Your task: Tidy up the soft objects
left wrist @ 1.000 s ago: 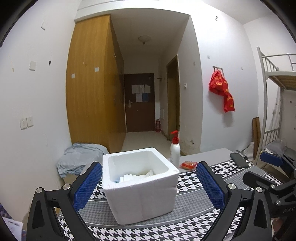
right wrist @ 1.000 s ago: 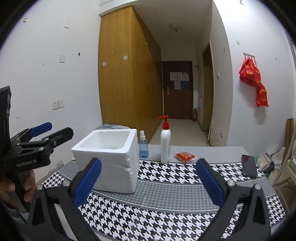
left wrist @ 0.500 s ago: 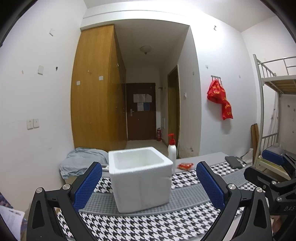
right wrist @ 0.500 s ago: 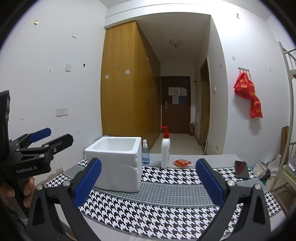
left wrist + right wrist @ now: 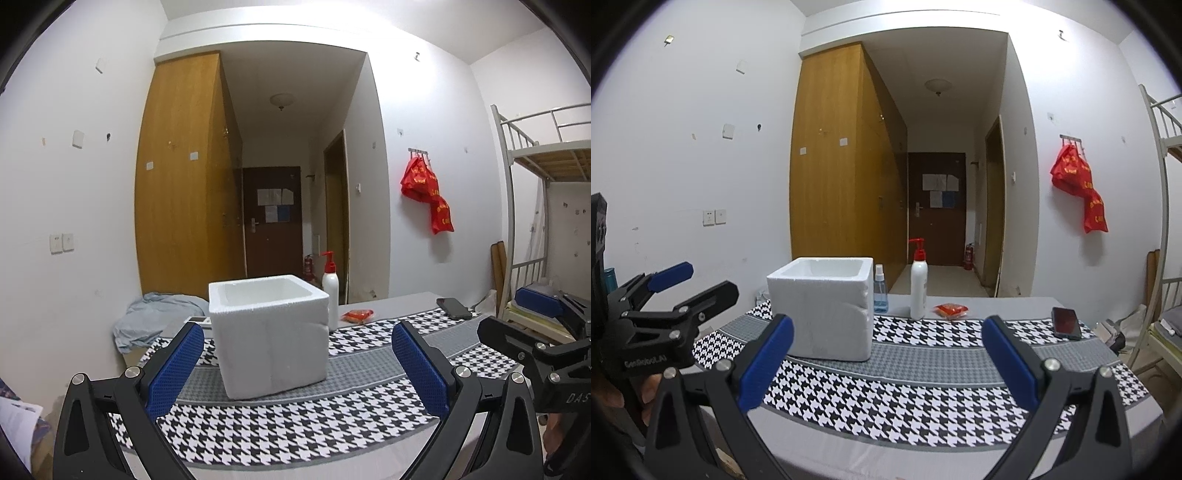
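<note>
Both claws hang above the near edge of the table (image 5: 953, 454), and both are released. The left gripper (image 5: 295, 363) has its blue pads (image 5: 419, 365) spread wide with nothing between them, and it looks straight at the white foam box (image 5: 271, 343). The right gripper (image 5: 886, 363) is just as wide apart and empty, aimed at the middle of the houndstooth cloth (image 5: 923, 384).

The foam box stands upright on the cloth, toward the left end of the table and back from the near edge. Its top is open. From these low angles only the inner rim shows, so what lies inside cannot be told.

Along the far edge, just behind the box's right corner, a small blue spray bottle (image 5: 880, 290) stands upright. Beside it is a tall white pump bottle (image 5: 918, 286) with a red head, also upright. A little further right lies a flat orange packet (image 5: 950, 309) on the bare grey strip. Well apart, near the far right corner, a dark phone (image 5: 1066, 322) lies flat at the cloth's edge.

Off the left end of the table, a crumpled pale blue cloth (image 5: 155, 317) is heaped low against the wall, well behind the left claw.

In the right view, the left gripper (image 5: 690, 282) shows at the left side, held level in a hand (image 5: 609, 391).
</note>
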{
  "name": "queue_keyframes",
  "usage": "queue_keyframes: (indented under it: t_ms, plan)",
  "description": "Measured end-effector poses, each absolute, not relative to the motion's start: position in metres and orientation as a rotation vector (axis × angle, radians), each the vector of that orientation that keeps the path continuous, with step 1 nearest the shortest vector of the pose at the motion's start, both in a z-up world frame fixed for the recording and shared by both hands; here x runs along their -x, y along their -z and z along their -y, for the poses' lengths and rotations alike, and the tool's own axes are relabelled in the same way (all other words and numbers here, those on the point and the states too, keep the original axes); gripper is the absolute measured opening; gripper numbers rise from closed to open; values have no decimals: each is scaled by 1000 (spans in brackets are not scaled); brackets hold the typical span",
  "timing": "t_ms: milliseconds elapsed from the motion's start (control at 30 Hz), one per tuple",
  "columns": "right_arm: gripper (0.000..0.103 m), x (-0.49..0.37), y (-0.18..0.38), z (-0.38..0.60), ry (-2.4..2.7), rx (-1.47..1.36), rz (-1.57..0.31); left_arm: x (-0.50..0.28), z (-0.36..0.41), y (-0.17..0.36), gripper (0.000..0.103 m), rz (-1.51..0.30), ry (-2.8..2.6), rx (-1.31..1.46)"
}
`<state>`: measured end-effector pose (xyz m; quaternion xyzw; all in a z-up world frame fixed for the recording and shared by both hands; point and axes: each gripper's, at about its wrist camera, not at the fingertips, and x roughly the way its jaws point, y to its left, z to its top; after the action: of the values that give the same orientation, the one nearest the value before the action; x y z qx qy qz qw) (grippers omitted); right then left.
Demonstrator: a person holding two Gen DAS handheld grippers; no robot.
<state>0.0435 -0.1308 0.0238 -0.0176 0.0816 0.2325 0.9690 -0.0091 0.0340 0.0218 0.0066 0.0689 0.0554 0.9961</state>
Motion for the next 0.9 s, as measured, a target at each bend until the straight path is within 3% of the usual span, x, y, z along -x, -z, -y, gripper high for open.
queue_keyframes:
  t_ms: [900]
  plan:
    - [103, -18, 15, 135, -486, 17, -188, 46, -24, 19, 102, -145, -128, -1]
